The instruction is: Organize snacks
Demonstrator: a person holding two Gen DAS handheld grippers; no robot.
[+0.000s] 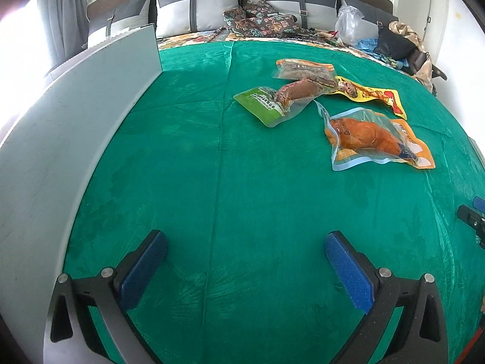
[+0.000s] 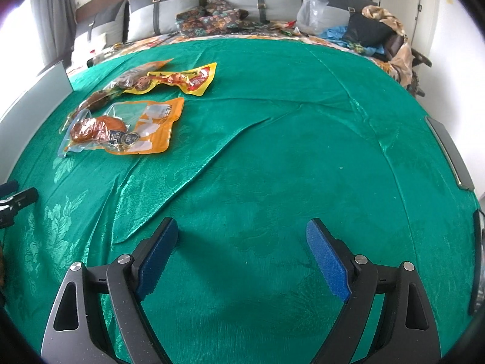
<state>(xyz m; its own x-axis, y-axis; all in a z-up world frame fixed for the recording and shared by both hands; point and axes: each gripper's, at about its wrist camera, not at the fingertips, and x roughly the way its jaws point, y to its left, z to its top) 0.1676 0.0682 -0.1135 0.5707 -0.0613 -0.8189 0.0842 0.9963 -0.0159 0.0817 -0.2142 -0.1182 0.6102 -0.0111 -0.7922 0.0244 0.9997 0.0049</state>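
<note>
- Left wrist view shows the left gripper (image 1: 245,261) hanging low over the green cloth (image 1: 212,157), tongs spread wide and holding nothing.
- Right wrist view shows the right gripper (image 2: 242,248) the same way: wide apart, empty, over bare cloth.
- Four vacuum-sealed snack packs lie ahead, well apart from both grippers: an orange pack with blue edging (image 1: 379,138) nearest, a green-labelled pack (image 1: 272,103) beside it, a yellow pack (image 1: 369,94) behind, and a clear pack with an orange top (image 1: 303,69) farthest.
- The green-labelled, yellow and clear packs overlap where they meet; the orange one lies just apart, though its corner nearly touches the green-labelled one.
- I judge the task is barely begun; the sensible first step is to take the orange pack, since nothing rests on it.
- To do it well, come in low and pinch a flat sealed edge, not the bulging meat, so the slippery film does not slide out.
- The cloth is wrinkled and loose, so a finger could catch a fold with the pack.
- A grey upright panel (image 1: 75,115) stands along the left edge; whether it belongs to a container I cannot tell.
- Pillows (image 1: 194,9), patterned fabric (image 1: 257,18) and a plastic bag (image 1: 348,21) lie at the far end, out of the way.
</note>
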